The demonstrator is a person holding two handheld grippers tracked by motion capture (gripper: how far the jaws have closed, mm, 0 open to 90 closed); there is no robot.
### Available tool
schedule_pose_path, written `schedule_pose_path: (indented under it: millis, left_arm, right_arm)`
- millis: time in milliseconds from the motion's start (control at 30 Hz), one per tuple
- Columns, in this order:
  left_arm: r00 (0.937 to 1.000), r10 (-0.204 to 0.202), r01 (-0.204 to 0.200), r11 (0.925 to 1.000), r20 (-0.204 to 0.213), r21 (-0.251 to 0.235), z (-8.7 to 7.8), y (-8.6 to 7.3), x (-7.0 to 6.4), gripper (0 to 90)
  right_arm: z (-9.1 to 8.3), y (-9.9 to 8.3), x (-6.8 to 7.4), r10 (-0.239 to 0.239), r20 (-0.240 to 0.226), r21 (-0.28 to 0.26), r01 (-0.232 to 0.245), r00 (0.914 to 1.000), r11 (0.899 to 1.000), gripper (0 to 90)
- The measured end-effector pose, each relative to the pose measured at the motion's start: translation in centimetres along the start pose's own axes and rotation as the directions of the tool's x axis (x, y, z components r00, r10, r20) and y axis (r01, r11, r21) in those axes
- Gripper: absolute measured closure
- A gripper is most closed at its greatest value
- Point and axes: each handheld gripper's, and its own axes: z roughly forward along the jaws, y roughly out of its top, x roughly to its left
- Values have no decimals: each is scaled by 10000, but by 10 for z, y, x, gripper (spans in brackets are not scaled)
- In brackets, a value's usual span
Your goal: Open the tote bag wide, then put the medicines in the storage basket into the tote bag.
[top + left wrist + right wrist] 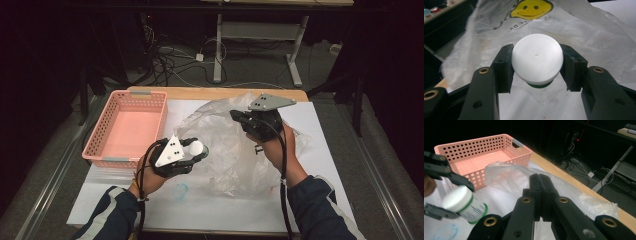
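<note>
Bottle point(537, 58): small, white cap, green-trimmed label, clamped at the cap between the left gripper point(192, 152) jaws, held just above the table point(320, 130), at the near-left edge of the plastic bag point(225, 145). In right gripper view the bottle's long axis tilts, cap toward the left gripper, base pointing down toward the bag side.

Right gripper point(540, 192): jaws pressed together on a fold of the bag film, lifting it at the far-right side. Looks like it's holding the bag mouth up, tbh can't confirm an opening from here.

Key relation: bag lies straight ahead of the left gripper, smiley print facing it; bottle is base-first toward the bag. Left hand is the nearer one, prob does the insert; right just holds. Risk: thin film collapsing across the mouth.

Pink basket point(132, 127) sits far-left on the table, apart from the bag, nothing visible inside. White sheet covers the wood top. Room dark, cables and a desk frame on the floor behind.
</note>
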Motion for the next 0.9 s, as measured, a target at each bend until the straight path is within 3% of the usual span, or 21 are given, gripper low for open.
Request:
schedule_pose_path:
  millis: [233, 500, 700, 900]
  left_arm:
    - [9992, 9, -23, 9994, 401, 334, 32, 0, -8, 485]
    - [9993, -57, 33, 9979, 372, 646, 79, 3, -15, 485]
    - [9966, -771, 754, 9956, 298, 562, 121, 0, -13, 483]
    - [9964, -847, 844, 9911, -19, 1026, 152, 0, -19, 482]
  right_arm:
    - [-3, -3, -2, 129, 114, 1, -129, 9999, 9999, 900]
    - [-7, -5, -3, 144, 116, -86, -143, 9998, 9999, 900]
    - [-6, -4, 0, 84, 30, -23, -84, 10000, 10000, 900]
    - [-9, -9, 1, 158, 1, -65, -158, 9999, 9999, 900]
